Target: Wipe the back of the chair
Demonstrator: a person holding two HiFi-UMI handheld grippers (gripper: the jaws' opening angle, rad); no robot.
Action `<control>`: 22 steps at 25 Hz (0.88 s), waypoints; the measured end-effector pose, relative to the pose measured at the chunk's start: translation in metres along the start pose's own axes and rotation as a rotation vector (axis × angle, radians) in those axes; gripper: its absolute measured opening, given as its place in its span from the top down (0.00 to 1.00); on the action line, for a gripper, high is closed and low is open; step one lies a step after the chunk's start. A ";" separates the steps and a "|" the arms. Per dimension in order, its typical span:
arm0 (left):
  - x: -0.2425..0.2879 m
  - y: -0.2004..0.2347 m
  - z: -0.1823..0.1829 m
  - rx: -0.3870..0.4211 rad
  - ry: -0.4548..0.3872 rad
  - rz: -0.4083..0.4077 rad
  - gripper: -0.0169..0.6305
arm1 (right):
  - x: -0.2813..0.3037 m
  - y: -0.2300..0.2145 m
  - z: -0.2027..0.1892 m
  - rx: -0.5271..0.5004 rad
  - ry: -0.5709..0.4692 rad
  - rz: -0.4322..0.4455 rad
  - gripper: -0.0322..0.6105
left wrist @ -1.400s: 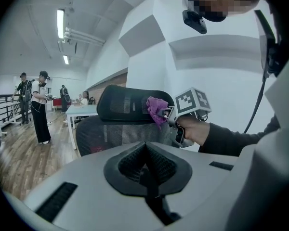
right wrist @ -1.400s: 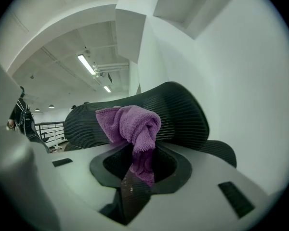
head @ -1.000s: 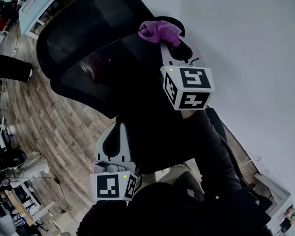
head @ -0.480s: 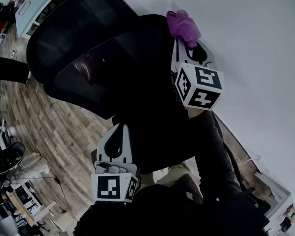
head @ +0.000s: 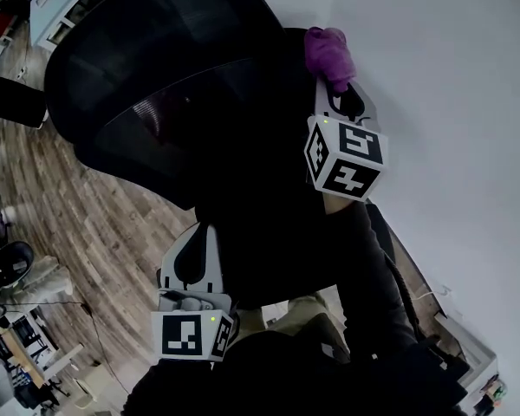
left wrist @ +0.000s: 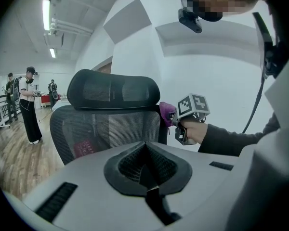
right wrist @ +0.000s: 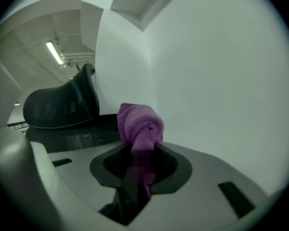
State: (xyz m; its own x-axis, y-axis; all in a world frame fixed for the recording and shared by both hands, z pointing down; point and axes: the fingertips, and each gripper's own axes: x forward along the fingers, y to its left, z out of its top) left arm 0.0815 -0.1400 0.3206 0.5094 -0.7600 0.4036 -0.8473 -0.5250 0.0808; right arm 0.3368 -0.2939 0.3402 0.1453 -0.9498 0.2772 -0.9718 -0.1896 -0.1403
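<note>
Pinching a purple cloth (head: 328,55), the right tool (right wrist: 140,150) sits beside the chair back (head: 182,85); left tool (left wrist: 145,167) pressed together.

Black long sleeves (head: 364,258), white left tool (head: 206,230) and white right tool (head: 334,85), black-and-white square-marker cubes (head: 345,157), small green lights (head: 326,121)

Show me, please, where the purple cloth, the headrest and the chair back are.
purple cloth (right wrist: 140,124): right gripper view, its bunched top.
headrest (left wrist: 113,89): left gripper view, middle of its mesh.
chair back (left wrist: 105,130): left gripper view, centre of the mesh.
</note>
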 end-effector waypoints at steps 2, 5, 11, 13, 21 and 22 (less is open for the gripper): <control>0.001 0.009 -0.002 -0.004 0.002 0.001 0.97 | 0.003 0.010 -0.002 -0.016 -0.002 -0.004 0.79; -0.004 0.017 0.000 -0.020 0.006 0.008 0.97 | 0.002 0.027 0.004 -0.049 -0.005 0.010 0.79; -0.012 0.032 0.004 -0.062 0.000 0.030 0.97 | 0.004 0.063 0.008 -0.102 0.007 0.061 0.79; -0.014 0.040 0.001 -0.073 -0.005 0.037 0.97 | 0.005 0.075 0.004 -0.111 0.011 0.073 0.79; -0.030 0.083 -0.026 -0.120 -0.016 0.079 0.97 | 0.012 0.127 -0.026 -0.122 0.028 0.112 0.79; -0.033 0.087 -0.028 -0.125 -0.018 0.085 0.97 | 0.012 0.134 -0.027 -0.125 0.030 0.119 0.79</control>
State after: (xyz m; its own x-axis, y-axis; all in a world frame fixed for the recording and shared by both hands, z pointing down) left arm -0.0134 -0.1499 0.3395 0.4365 -0.8070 0.3978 -0.8991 -0.4073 0.1604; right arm 0.2030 -0.3240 0.3508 0.0237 -0.9555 0.2941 -0.9976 -0.0417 -0.0551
